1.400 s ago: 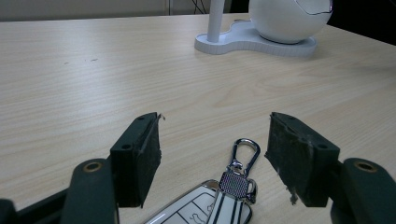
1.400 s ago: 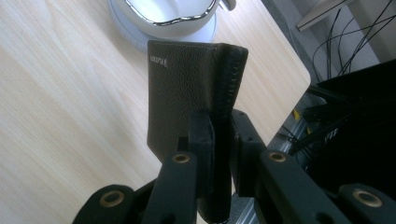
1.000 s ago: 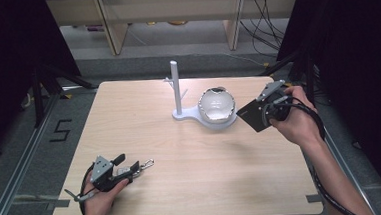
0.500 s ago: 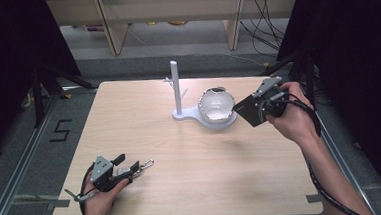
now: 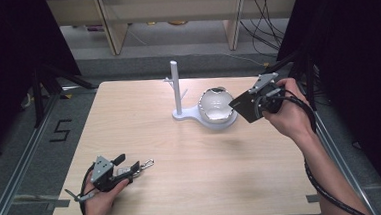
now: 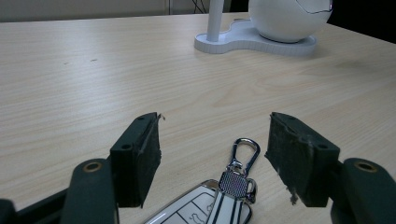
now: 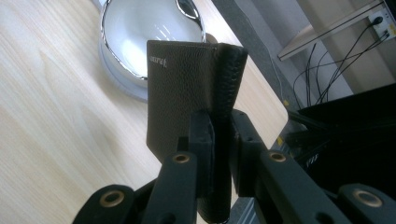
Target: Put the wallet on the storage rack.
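The right tool [image 7: 220,140] has its jaws pressed narrow on a dark leather wallet [image 7: 187,98], gripping it near the folded spine so the flat face stands free. In the high view that tool [image 5: 258,103] is held in the air off the right side of the table [image 5: 184,198], with the wallet [image 5: 243,106] reaching toward the white bowl [image 5: 217,105] and close to its rim. The height and tilt suggest the wallet is carried clear of the surface, perhaps on its way to the bowl; that is a judgement only.

The left tool [image 6: 215,154] stands wide, its jaws well apart with nothing pinched. A key fob [image 6: 205,210] with a metal clip lies on the table between them, so the tool looks set to close on it. In the high view this tool [image 5: 113,171] rests low near the front left corner, the fob [image 5: 134,168] just ahead.

The bowl sits on a white stand [image 5: 177,90] with one upright peg post, near the table's far middle.

Count: two tools, one wallet, one fob, one bowl, one stand.
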`<state>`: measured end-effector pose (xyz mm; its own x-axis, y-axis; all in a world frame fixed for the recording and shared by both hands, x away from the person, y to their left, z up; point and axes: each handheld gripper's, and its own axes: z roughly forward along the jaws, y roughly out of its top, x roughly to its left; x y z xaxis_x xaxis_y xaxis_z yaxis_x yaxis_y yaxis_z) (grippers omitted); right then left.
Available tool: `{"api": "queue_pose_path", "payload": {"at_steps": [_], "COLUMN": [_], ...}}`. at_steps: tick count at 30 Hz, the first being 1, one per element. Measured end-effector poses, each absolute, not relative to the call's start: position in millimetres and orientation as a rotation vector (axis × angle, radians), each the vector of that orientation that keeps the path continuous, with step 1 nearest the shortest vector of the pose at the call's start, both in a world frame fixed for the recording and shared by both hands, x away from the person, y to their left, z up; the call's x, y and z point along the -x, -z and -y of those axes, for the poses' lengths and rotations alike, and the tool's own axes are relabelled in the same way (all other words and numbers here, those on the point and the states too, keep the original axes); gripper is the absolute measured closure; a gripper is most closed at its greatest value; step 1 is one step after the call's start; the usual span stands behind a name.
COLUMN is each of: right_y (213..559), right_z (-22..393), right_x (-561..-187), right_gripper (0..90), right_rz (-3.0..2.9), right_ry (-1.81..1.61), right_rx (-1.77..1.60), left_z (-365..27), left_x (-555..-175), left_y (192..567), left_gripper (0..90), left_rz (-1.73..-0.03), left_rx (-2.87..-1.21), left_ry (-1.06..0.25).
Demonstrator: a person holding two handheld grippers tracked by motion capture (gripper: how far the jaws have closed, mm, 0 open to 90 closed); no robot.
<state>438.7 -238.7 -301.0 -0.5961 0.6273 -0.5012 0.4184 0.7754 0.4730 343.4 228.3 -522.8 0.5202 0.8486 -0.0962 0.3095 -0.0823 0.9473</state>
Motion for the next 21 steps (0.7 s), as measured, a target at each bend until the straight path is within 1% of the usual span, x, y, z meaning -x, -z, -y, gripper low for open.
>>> {"api": "queue_pose_path", "payload": {"at_steps": [12, 16, 20, 21], "right_y": [298, 298, 300, 300], "right_z": [228, 225, 220, 219], "right_x": [-446, -451, -453, -454], "right_gripper": [82.1, 82.1, 82.2, 82.1], "right_rz": [-2.299, -2.300, -2.303, -2.303], "right_ry": [-0.410, -0.407, -0.420, -0.416], "right_rx": [-0.747, -0.733, -0.734, -0.725], "left_z": [-229, -230, -230, -229], "left_x": [-344, -346, -346, -344], "left_y": [523, 523, 523, 523], "left_gripper": [34.0, 33.9, 33.9, 34.0], "left_rz": [-0.995, -0.962, -0.964, -0.995], "left_rx": [-1.648, -1.642, -1.647, -1.638], "left_ry": [-0.602, -0.605, -0.607, -0.599]}}
